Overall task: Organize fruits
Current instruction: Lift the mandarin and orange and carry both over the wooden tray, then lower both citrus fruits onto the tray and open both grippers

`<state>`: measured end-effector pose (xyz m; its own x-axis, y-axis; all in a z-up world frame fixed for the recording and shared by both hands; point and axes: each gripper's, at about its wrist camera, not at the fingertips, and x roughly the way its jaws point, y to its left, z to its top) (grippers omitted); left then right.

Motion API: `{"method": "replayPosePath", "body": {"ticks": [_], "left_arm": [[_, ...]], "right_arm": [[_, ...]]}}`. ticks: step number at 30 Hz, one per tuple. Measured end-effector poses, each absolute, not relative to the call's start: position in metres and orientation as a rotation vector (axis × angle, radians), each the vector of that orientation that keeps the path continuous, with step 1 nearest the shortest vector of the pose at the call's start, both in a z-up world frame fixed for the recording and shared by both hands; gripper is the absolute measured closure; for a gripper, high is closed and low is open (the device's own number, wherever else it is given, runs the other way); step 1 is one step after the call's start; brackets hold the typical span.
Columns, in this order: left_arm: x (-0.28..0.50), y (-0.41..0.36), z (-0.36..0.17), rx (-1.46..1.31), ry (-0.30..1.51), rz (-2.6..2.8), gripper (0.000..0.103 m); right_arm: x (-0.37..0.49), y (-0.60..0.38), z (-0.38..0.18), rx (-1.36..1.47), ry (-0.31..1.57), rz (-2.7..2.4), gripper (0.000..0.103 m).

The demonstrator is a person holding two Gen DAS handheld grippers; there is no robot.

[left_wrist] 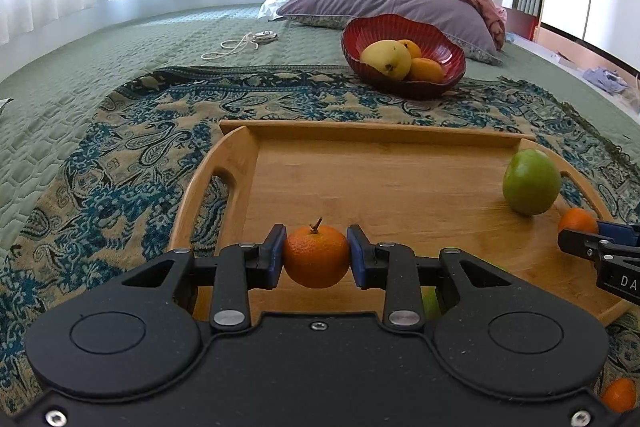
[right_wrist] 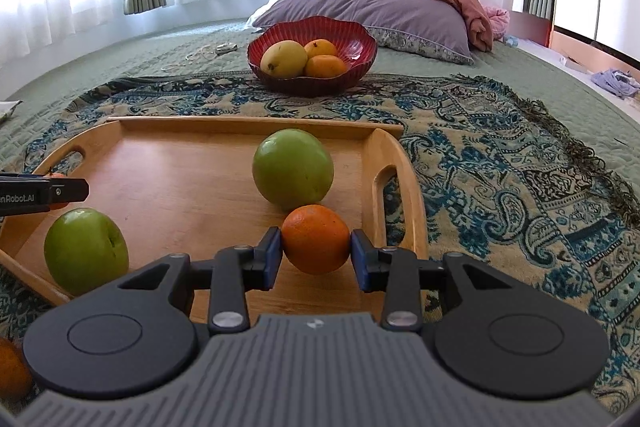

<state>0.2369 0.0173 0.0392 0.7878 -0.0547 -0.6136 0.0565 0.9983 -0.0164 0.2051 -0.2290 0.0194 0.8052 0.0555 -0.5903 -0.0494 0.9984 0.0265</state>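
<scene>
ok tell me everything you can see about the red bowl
The red bowl is glossy, ribbed inside, with a wavy, scalloped rim. It sits upright on the far edge of the patterned blanket, beyond the wooden tray and in front of a purple pillow. It holds a yellow fruit and two oranges.

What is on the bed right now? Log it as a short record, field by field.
surface: patterned throw spread over a green quilt
tray: wooden tray with handles, on the throw
tray fruit: two green apples, far and near
bowl: red bowl beyond the tray, holding a yellow fruit and two oranges
left gripper: closed on a stemmed orange
right gripper: closed on a second orange, next to the far apple
background: purple pillow, curtains
</scene>
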Motion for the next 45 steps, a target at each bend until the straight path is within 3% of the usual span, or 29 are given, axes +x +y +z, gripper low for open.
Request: {"method": "replayPosePath", "body": {"ticks": [40,45], "left_arm": [[0.249,0.017,0.024,0.005,0.698,-0.040,0.071],[0.246,0.019,0.026,0.012,0.696,-0.038,0.063]], "right_arm": [[0.209,-0.232,0.016,0.043,0.656,0.059,0.059],[0.207,-0.234,0.017,0.054,0.659,0.069,0.057]]}}
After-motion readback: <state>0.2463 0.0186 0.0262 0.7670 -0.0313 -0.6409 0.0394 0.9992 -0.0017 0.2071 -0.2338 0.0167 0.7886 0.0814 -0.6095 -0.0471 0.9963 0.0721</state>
